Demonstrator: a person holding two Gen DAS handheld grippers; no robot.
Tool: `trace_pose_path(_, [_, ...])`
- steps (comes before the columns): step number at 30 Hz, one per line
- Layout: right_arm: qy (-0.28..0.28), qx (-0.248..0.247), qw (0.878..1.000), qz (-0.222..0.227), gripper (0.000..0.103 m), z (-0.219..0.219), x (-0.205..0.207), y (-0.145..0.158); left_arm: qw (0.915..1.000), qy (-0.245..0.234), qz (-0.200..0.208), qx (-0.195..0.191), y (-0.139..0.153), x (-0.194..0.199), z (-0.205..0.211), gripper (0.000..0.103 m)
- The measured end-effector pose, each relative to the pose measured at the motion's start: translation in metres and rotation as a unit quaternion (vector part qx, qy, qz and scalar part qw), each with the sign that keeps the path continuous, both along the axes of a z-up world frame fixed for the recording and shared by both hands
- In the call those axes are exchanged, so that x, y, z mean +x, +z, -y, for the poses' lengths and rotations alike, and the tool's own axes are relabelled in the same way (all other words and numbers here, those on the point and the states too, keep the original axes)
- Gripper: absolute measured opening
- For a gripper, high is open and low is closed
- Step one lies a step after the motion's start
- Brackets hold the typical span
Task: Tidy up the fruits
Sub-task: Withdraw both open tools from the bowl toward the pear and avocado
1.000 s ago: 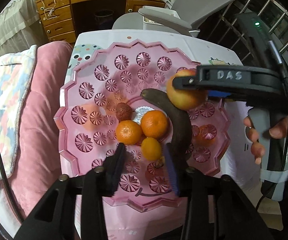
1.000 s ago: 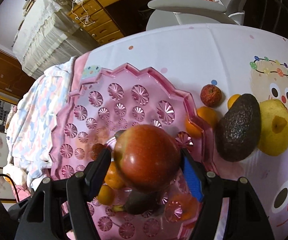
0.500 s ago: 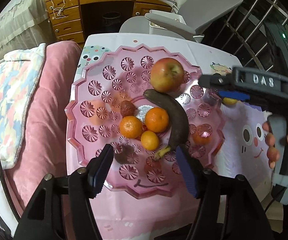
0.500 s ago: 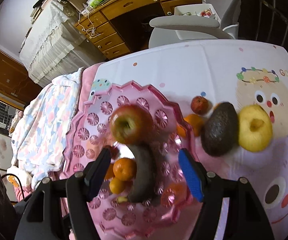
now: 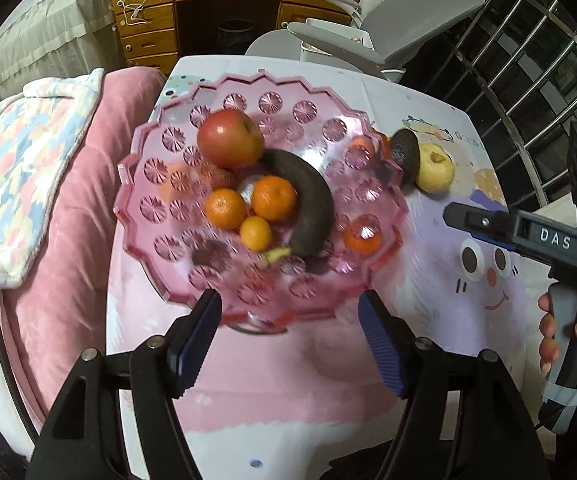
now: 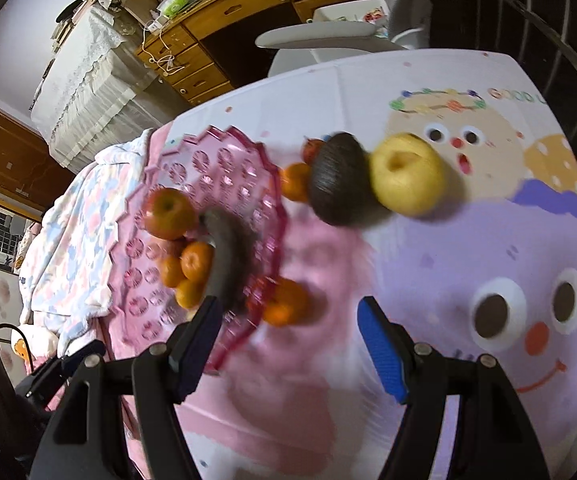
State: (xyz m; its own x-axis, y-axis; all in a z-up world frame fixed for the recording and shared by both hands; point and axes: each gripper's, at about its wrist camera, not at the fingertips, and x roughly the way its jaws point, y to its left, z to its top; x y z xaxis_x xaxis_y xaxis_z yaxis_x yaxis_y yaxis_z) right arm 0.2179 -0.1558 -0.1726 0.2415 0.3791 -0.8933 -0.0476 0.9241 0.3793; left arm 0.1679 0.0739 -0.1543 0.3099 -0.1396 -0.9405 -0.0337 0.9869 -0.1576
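Right gripper [image 6: 290, 344] jaws spread wide, empty; left gripper [image 5: 288, 334] likewise wide and empty, hovering at the near rim of the pink fruit tray [image 5: 136, 216]. Nearest loose fruit to the right gripper: an orange [image 6: 286, 302] at about 12 o'clock, touching the tray's outer edge on the cloth. Farther, at 1 o'clock: avocado [image 6: 338, 178], long axis running roughly 11-to-5, touching the yellow apple [image 6: 408, 176] on its right; a second orange [image 6: 294, 182] and a small red fruit [image 6: 312, 149] sit behind it by the tray rim. In the tray: red apple [image 5: 230, 138], banana [image 5: 308, 204], three oranges [image 5: 272, 198]. Judgement: right gripper is nearer the loose fruit. Open tablecloth [image 6: 468, 240] to the right gives approach room; the tray wall crowds the left side.
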Motion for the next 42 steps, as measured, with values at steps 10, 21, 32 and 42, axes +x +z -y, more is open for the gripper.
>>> trace_pose_path(10, [0.006,-0.045,0.999,0.002,0.071,0.051,-0.03,-0.003,0.9996,0.022,-0.016,0.001,0.005,-0.022,0.035,0.079])
trace_pose_path(21, [0.062,-0.088,0.994,0.036,0.071,0.092,-0.038,0.005,0.9949,0.091,-0.042,0.004,-0.008,-0.041,0.077,0.083])
trace_pose_path(32, [0.146,-0.125,0.975,0.107,0.077,0.111,-0.028,0.016,0.9843,0.172,-0.04,0.008,-0.015,-0.038,0.117,0.09])
trace_pose_path(42, [0.214,-0.14,0.947,0.194,0.079,0.1,-0.005,0.02,0.9671,0.253,-0.019,-0.007,-0.034,-0.016,0.121,0.09])
